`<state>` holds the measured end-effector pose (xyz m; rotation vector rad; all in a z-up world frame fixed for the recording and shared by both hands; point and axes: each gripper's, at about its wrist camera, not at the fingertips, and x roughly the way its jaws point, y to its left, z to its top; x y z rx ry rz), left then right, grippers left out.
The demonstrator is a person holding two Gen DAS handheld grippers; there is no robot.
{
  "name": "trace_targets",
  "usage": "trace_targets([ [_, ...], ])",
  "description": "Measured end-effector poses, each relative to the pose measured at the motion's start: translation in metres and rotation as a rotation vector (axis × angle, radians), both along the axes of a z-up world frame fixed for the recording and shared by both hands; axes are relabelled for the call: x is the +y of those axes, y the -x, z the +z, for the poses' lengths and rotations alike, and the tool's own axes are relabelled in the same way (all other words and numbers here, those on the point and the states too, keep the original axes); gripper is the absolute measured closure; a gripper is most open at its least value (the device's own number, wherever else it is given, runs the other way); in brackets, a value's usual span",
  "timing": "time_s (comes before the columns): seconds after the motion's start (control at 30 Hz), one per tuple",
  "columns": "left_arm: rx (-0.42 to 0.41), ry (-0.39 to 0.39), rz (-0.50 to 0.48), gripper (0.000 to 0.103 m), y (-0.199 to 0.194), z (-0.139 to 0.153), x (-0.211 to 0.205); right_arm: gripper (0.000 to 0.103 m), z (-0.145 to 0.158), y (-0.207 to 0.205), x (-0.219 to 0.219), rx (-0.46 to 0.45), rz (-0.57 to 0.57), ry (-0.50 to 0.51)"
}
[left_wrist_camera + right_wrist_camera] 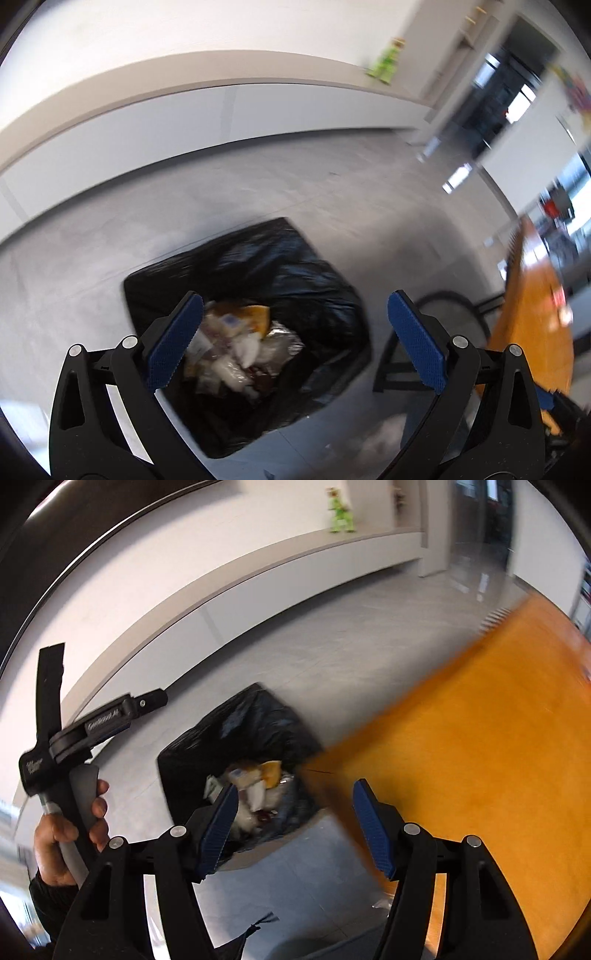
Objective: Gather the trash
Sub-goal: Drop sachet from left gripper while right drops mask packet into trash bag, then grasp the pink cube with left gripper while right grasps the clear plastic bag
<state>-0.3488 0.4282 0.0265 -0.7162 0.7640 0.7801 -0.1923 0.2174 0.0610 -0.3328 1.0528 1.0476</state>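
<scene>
L tongs (295, 343) wide apart, nothing btwn; R tongs (291, 834) partly spread, also empty. Bin bag (280, 266) mid-frame on floor, trash (232, 347) inside. Prob just past a drop; next needs another item off orange tabletop (480, 738), right of frame. Motion blur; trash contents unclear.

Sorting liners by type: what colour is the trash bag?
Black, glossy trash bag; clearest in the left wrist view.
</scene>
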Motion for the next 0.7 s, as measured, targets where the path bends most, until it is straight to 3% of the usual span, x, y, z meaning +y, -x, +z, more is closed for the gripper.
trace_targets([
  [0.43, -0.022, -0.005, -0.414, 0.006, -0.167, 0.026, -0.122, 0.038, 0.001, -0.115, -0.126, 0.012, -0.339, -0.025],
  [0.7, -0.025, -0.050, -0.655, 0.006, -0.289, 0.047, -0.207, 0.038, -0.007, -0.221, -0.221, 0.029, -0.608, -0.024],
])
